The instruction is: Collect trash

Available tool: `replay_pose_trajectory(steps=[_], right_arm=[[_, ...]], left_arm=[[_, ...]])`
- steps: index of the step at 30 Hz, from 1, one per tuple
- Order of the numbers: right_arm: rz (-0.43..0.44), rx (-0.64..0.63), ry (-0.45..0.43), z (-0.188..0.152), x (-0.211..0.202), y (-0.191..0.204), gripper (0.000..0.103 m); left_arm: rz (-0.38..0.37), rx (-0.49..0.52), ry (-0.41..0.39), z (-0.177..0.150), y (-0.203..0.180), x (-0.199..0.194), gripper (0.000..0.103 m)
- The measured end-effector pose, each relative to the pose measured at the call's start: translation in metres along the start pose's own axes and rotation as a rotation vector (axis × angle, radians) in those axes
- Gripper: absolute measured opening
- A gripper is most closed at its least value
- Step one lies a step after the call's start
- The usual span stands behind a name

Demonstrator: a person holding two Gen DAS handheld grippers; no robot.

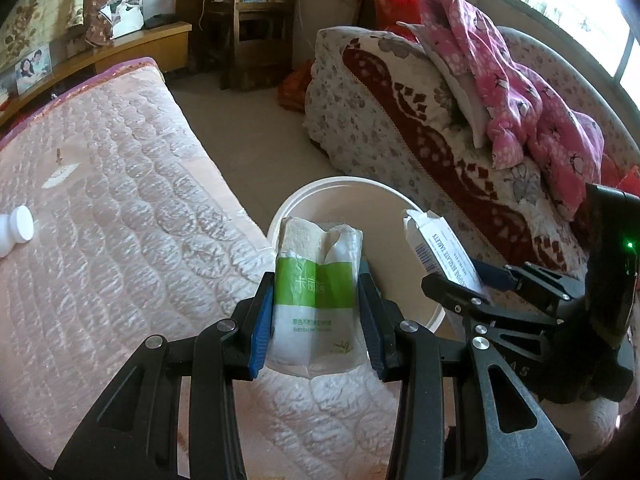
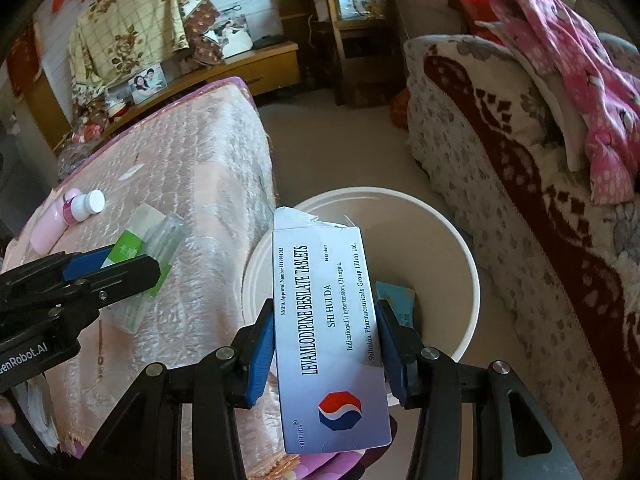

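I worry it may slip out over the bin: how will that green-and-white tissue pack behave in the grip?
The tissue pack is probably soft: its plastic wrap creases between the left tool pads. It likely weighs little, being torn open and seemingly part-used. The glossy wrap may be somewhat slippery, so it could slide if the squeeze loosens.

White bottle on quilted bed

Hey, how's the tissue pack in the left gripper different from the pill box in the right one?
The tissue pack is soft, crinkly plastic with a green band; the pill box is stiff, flat white card with printed text and a red-blue logo. The pack's top is open, showing tissue; the box's top flap is torn. Both are clamped upright near the white bucket.
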State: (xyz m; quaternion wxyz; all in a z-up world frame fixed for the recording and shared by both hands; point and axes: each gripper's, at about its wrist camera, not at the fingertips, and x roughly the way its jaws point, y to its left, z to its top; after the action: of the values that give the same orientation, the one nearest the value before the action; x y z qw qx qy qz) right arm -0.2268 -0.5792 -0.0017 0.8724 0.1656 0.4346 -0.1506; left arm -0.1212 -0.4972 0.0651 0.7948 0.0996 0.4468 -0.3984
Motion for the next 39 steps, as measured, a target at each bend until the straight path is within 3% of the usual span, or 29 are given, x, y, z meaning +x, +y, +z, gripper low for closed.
replay_pose_trajectory(steps=[11, 21, 28, 39], right_arm=[[0.007, 0.067, 0.021, -0.001, 0.018, -0.020, 0.046], [0.013, 0.101, 0.028, 0.002, 0.033, -0.030, 0.046], [0.009, 0.160, 0.024, 0.004, 0.041, -0.044, 0.051], [0.004, 0.144, 0.025, -0.006, 0.032, -0.040, 0.051]], left_arm=[[-0.001, 0.004, 0.009, 0.006, -0.011, 0.024, 0.039], [-0.002, -0.004, 0.026, 0.008, -0.010, 0.038, 0.049], [-0.005, -0.006, 0.029, 0.008, -0.009, 0.040, 0.051], [0.012, -0.008, 0.012, 0.004, -0.007, 0.034, 0.051]])
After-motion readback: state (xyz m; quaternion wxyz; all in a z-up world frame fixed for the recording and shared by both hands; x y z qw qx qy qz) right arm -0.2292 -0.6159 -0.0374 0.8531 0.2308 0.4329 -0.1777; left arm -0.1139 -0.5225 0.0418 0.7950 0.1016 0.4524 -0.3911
